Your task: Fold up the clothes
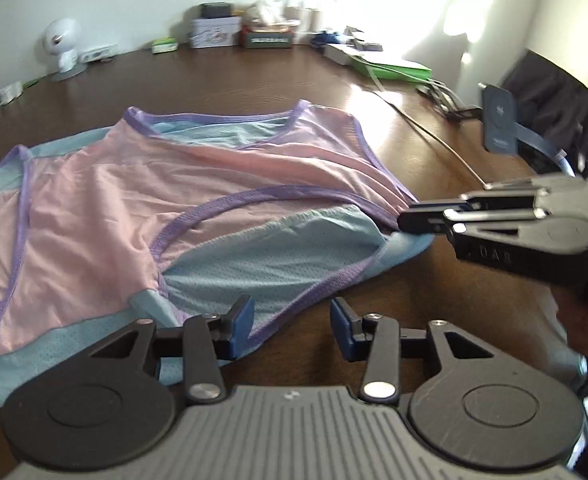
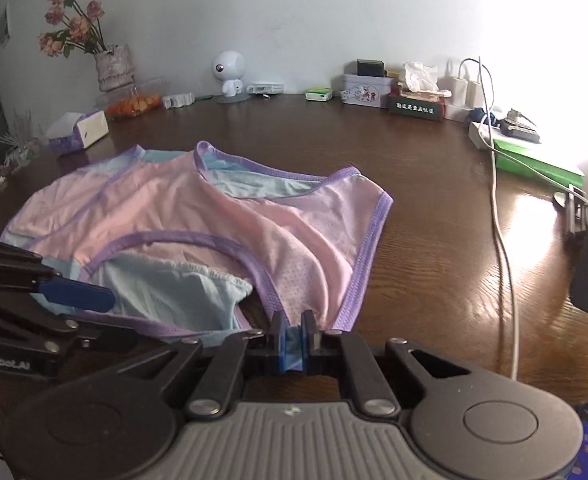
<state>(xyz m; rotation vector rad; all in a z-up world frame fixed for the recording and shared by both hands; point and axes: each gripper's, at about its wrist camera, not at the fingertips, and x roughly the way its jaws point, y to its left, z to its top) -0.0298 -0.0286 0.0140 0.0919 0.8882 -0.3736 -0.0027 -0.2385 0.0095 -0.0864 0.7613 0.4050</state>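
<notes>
The vest (image 2: 198,216) lies rumpled on the counter (image 2: 414,240). The right gripper (image 2: 293,338) has its jaws clamped on the near blue hem; the left gripper (image 1: 290,326) hangs with jaws apart over the hem (nothing gripped). Next, I judge, the left must close before both lift to fold.

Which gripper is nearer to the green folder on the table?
Right. The right gripper pinches the garment's edge, on the green folder's side; the left gripper sits farther away.

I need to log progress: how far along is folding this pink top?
Done: little; the pink top lies mostly spread, one edge rumpled over. In hand: the right gripper is shut on its blue hem; the left gripper stands open at the near edge. Left: every proper fold.
</notes>
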